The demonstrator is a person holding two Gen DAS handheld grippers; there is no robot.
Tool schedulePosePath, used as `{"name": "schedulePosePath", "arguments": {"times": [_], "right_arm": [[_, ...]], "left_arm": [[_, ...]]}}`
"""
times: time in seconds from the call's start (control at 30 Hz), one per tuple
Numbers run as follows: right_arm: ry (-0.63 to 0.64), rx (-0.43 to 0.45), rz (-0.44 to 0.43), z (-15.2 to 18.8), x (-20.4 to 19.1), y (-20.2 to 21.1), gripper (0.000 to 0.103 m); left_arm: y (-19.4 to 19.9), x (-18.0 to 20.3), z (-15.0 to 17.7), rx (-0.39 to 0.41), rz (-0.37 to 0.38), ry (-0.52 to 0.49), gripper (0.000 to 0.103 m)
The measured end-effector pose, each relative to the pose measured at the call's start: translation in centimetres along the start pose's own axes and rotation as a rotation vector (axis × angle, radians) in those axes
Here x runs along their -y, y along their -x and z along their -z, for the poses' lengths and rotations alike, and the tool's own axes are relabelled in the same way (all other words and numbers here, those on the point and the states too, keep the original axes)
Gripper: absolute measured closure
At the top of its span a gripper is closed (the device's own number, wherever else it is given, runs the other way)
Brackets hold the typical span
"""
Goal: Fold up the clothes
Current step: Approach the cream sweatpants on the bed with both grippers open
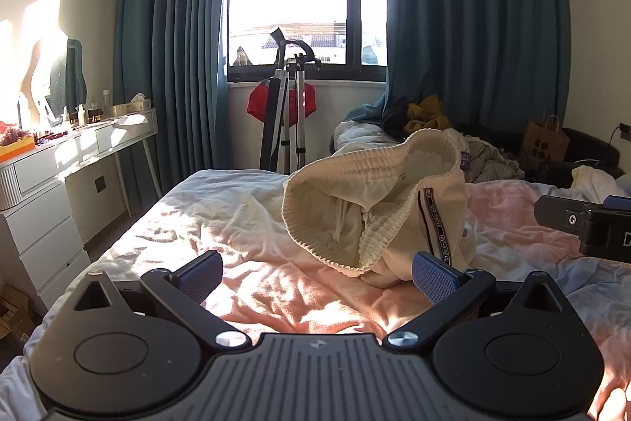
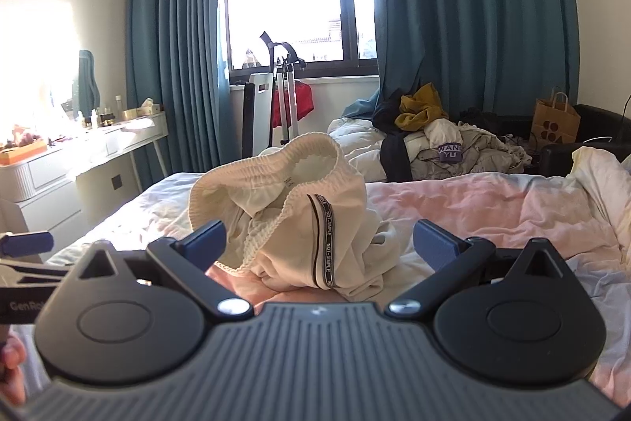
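A pair of cream trousers (image 1: pixel 378 200) with a ribbed elastic waistband and a dark "NOT SIMPLE" side stripe lies crumpled in a heap on the pink and white bed sheet (image 1: pixel 276 294); it also shows in the right wrist view (image 2: pixel 311 219). The waistband stands up and gapes open. My left gripper (image 1: pixel 315 273) is open and empty, low over the sheet just in front of the heap. My right gripper (image 2: pixel 319 243) is open and empty, with the heap between and beyond its blue pads (image 2: pixel 434 243). The right gripper's body shows at the far right of the left view (image 1: pixel 583 223).
A pile of other clothes (image 2: pixel 441 141) lies at the far end of the bed. A white dresser (image 1: pixel 59 176) with bottles stands left. A tripod (image 1: pixel 292 113) stands under the window between teal curtains. A brown paper bag (image 2: pixel 554 125) is at the back right.
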State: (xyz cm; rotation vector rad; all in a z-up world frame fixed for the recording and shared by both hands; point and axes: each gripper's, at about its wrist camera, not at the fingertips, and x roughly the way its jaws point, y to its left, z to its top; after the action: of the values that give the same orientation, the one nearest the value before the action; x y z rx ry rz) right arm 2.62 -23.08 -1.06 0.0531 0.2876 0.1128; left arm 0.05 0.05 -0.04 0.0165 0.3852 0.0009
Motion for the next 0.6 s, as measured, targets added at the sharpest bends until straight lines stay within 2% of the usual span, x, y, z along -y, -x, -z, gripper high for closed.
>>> {"name": "schedulePosePath", "arguments": {"times": [0.13, 0.23, 0.37, 0.6], "right_arm": [[-0.005, 0.002, 0.006, 0.4, 0.1, -0.1, 0.000], [-0.009, 0.003, 0.011, 0.7, 0.2, -0.1, 0.000], [-0.014, -0.001, 0.009, 1.2, 0.5, -0.4, 0.000], [-0.009, -0.005, 0.000, 1.8, 0.7, -0.6, 0.000]], "left_arm": [[-0.4, -0.4, 0.3, 0.012, 0.010, -0.011, 0.000], [-1.1, -0.9, 1.2, 0.011, -0.017, -0.036, 0.000], [-1.7, -1.2, 1.7, -0.003, 0.012, -0.023, 0.000], [-2.4, -1.0, 2.0, -0.013, 0.019, -0.023, 0.000]]}}
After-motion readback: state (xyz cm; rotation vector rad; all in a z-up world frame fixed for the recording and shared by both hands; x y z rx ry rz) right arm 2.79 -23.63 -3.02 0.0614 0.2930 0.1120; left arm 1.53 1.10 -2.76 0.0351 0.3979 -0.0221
